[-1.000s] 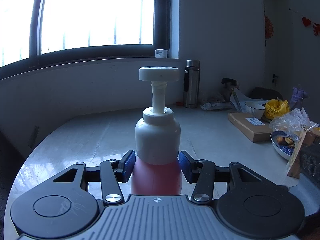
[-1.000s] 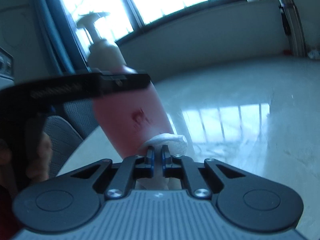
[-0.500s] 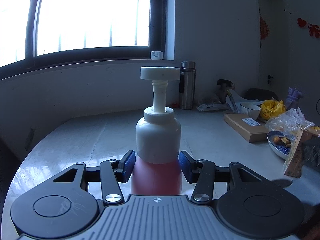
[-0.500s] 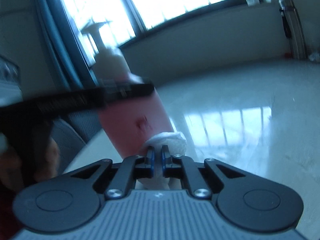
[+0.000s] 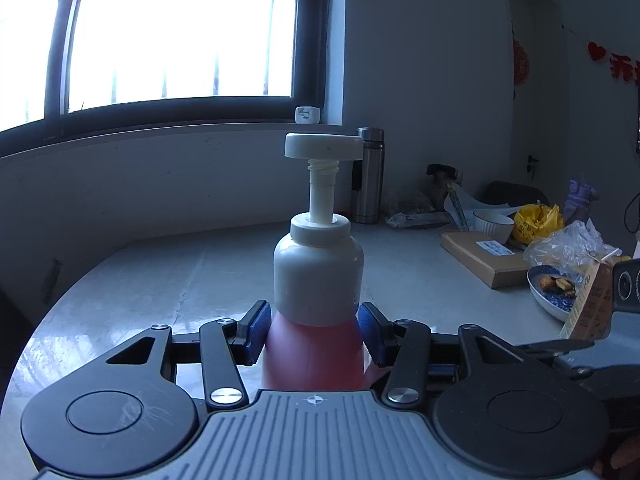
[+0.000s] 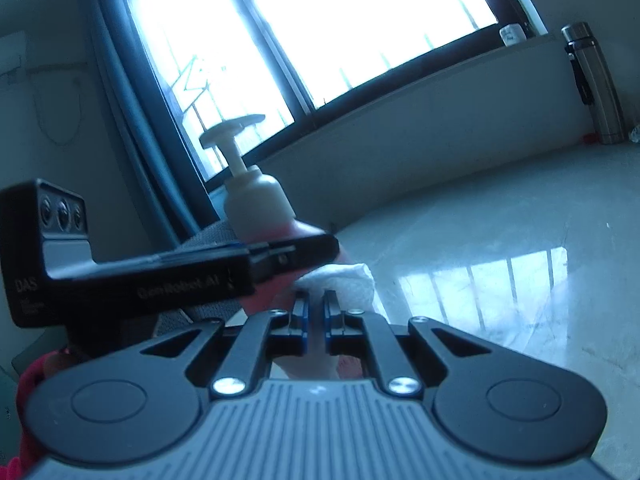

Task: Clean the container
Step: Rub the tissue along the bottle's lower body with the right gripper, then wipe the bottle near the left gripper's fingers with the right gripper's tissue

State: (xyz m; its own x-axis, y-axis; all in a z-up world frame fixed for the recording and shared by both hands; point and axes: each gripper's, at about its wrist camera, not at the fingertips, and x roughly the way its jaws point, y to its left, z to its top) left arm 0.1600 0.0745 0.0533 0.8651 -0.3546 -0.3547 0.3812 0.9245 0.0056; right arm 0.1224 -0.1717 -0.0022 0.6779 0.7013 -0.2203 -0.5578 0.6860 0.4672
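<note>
A pump bottle [image 5: 318, 280] with a pink body, white shoulder and white pump head stands upright between the blue pads of my left gripper [image 5: 314, 332], which is shut on its pink body. In the right wrist view the same bottle [image 6: 256, 196] leans to the left, held by the left gripper body [image 6: 160, 272]. My right gripper [image 6: 315, 304] is shut on a white wad of tissue [image 6: 344, 280] that lies against the bottle's pink lower side. The bottle's base is hidden.
A pale glossy table [image 5: 180, 280] spreads ahead below a window. At the back stands a steel flask [image 5: 368, 176]. On the right lie a cardboard box [image 5: 484, 256], a white bowl [image 5: 494, 224], a blue plate of food [image 5: 552, 288] and plastic bags.
The right gripper with the tissue has slid lower along the bottle's side. The left wrist view has turned slightly left; the bottle stays gripped.
</note>
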